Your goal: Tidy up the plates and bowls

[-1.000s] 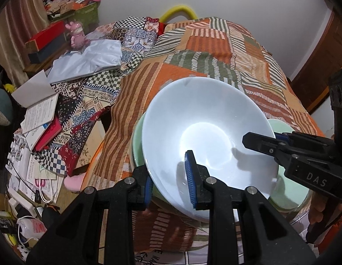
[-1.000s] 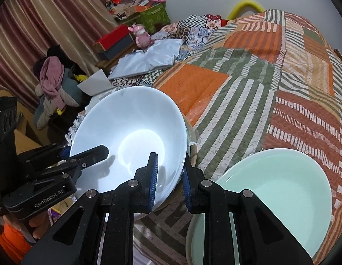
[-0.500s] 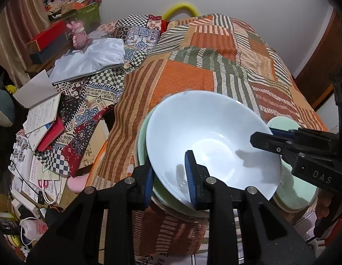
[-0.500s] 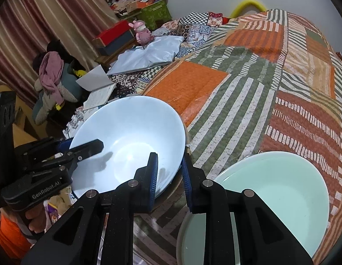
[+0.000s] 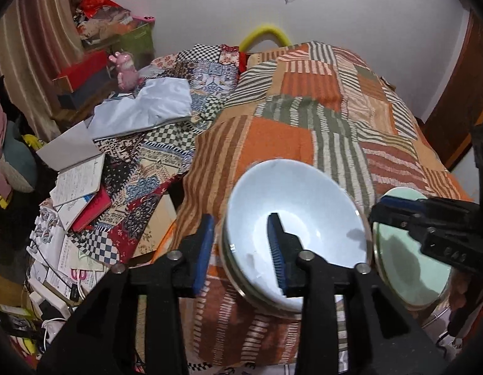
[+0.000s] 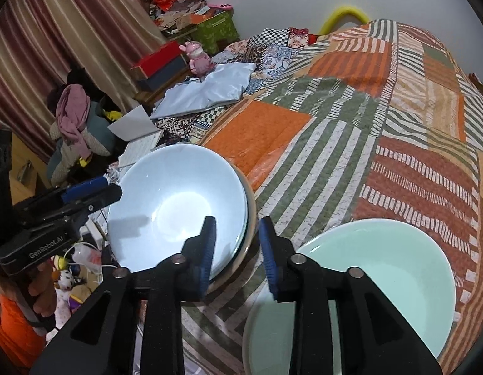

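White bowl (image 6: pixel 175 206), mint-green bowl (image 6: pixel 381 278), orange-and-green striped patchwork quilt (image 6: pixel 381 118).

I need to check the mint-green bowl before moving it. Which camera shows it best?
The right wrist view: the mint-green bowl fills the lower right, inside and rim clear. In the left wrist view the mint-green bowl sits at the right edge, partly hidden by the right hand-held gripper.

I am tilting both tongs steeply downward. My left tongs (image 5: pixel 241 247) have just been opening, jaws parted; my right tongs (image 6: pixel 236 250) likewise, pads pressing nothing.
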The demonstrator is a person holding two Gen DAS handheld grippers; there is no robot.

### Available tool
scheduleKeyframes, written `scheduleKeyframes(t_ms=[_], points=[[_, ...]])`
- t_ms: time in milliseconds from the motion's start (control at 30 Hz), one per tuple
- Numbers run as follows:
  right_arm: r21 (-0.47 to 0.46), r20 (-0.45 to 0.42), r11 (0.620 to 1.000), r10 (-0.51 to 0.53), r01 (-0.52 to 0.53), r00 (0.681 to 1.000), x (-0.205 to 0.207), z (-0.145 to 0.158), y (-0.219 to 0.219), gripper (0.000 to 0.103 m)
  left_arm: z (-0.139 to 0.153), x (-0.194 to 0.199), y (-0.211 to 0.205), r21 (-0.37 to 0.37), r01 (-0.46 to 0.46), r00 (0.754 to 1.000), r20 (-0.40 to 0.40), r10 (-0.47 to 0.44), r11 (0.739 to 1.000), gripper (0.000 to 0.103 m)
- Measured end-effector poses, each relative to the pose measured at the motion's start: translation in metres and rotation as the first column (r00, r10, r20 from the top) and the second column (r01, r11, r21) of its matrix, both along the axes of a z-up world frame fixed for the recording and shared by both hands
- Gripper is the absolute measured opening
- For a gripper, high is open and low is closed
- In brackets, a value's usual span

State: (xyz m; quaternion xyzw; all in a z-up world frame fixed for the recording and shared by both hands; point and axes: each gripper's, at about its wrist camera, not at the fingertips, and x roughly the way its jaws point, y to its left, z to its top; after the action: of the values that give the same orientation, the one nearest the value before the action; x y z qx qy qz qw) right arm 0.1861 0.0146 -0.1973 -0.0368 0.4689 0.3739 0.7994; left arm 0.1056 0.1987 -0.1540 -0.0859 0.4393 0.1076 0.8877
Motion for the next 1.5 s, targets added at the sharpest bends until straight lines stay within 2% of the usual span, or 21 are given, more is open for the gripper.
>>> scheduleKeyframes(t_ms=[167, 300, 433, 767, 1100, 1233, 1500], points=[[-0.017, -0.024, 1.0, -0.009, 0.009, 1.0, 0.001, -0.011, 0.001, 0.036, -0.02, -0.004, 0.01, -0.044, -0.026, 0.998, -0.052, 0.024, 0.999, 0.037], [-0.024, -0.05, 1.0, -0.005, 0.004, 0.999, 0.001, -0.018, 0.004, 0.036, -0.031, -0.007, 0.011, -0.071, -0.025, 0.997, -0.069, 0.02, 0.997, 0.038], [-0.032, -0.068, 0.999, 0.007, -0.009, 0.998, -0.001, -0.025, 0.011, 0.036, -0.043, -0.005, 0.014, -0.136, -0.028, 0.996, -0.086, 0.016, 0.99, 0.038], [-0.03, -0.112, 0.999, 0.018, -0.021, 0.994, 0.001, -0.041, 0.023, 0.036, -0.062, 0.002, 0.011, -0.212, -0.019, 0.994, -0.112, -0.006, 0.977, 0.038], [-0.049, -0.106, 0.998, 0.022, -0.028, 0.994, 0.0, -0.042, 0.029, 0.036, -0.062, 0.007, 0.006, -0.191, -0.01, 0.993, -0.121, -0.014, 0.982, 0.038], [-0.03, -0.133, 1.0, -0.004, 0.0, 0.991, 0.004, -0.04, 0.022, 0.036, -0.057, 0.008, 0.002, -0.168, -0.011, 0.993, -0.12, -0.009, 0.986, 0.038], [-0.007, -0.116, 0.999, -0.036, 0.035, 0.993, -0.004, -0.028, 0.001, 0.035, -0.044, 0.006, -0.01, -0.179, -0.003, 0.994, -0.106, -0.016, 0.984, 0.038]])
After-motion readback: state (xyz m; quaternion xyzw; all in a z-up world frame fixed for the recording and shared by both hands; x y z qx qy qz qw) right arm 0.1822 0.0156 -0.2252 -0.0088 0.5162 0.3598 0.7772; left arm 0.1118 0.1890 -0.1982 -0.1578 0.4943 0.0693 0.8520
